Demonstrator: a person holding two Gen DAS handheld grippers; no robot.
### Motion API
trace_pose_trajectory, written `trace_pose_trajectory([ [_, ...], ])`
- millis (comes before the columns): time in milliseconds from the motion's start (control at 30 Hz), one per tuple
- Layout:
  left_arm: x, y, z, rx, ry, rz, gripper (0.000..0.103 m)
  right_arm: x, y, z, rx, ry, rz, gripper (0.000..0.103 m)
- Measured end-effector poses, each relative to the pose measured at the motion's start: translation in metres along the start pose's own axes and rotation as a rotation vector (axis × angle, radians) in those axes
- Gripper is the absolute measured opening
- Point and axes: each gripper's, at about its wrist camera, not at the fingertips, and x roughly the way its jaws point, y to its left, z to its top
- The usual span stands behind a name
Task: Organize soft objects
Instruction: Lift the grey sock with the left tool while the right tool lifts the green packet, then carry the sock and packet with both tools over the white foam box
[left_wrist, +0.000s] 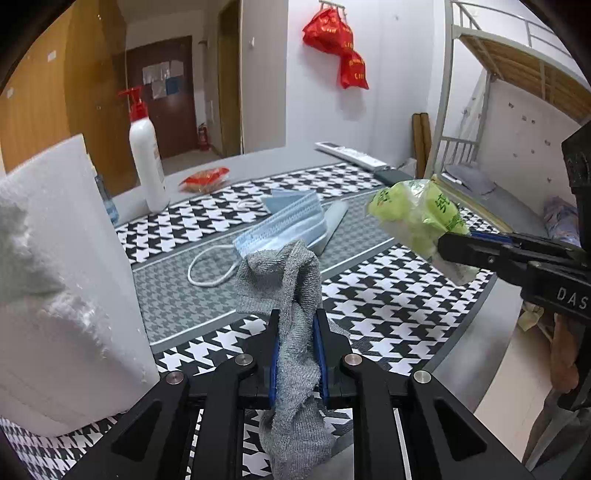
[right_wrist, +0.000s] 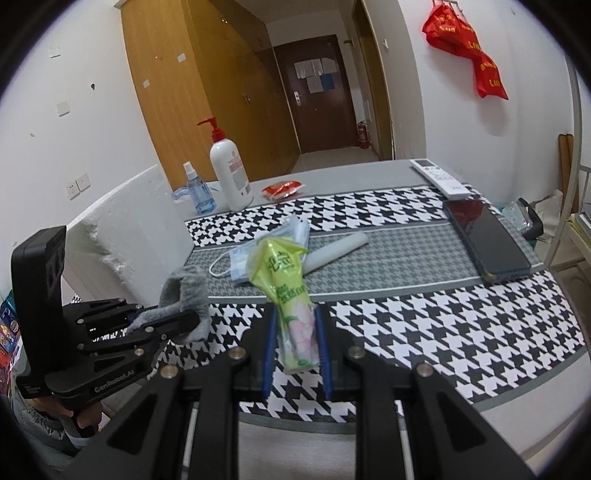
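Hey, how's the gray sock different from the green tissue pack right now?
The gray sock is knitted cloth, limp and drooping past the fingers of the left gripper; the green tissue pack is glossy printed plastic that keeps its shape in the right gripper. The sock is plain gray, the pack yellow-green with lettering and a pink flower print. Both are soft, pinched between closed fingers and held above the houndstooth mat.

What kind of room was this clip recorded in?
Probably a dormitory room: a white metal bunk bed frame stands beside the houndstooth-covered table, wooden built-in wardrobes line the entry corridor, and a dark brown entrance door bears posted notices.
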Motion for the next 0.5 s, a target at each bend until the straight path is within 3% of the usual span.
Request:
trace_pose_trajectory([
  [500,-0.036,-0.003,0.014,0.035,-0.096,-0.001,0.017,-0.016,0.016,0.007,-0.039,-0.044,-0.009,0.024],
])
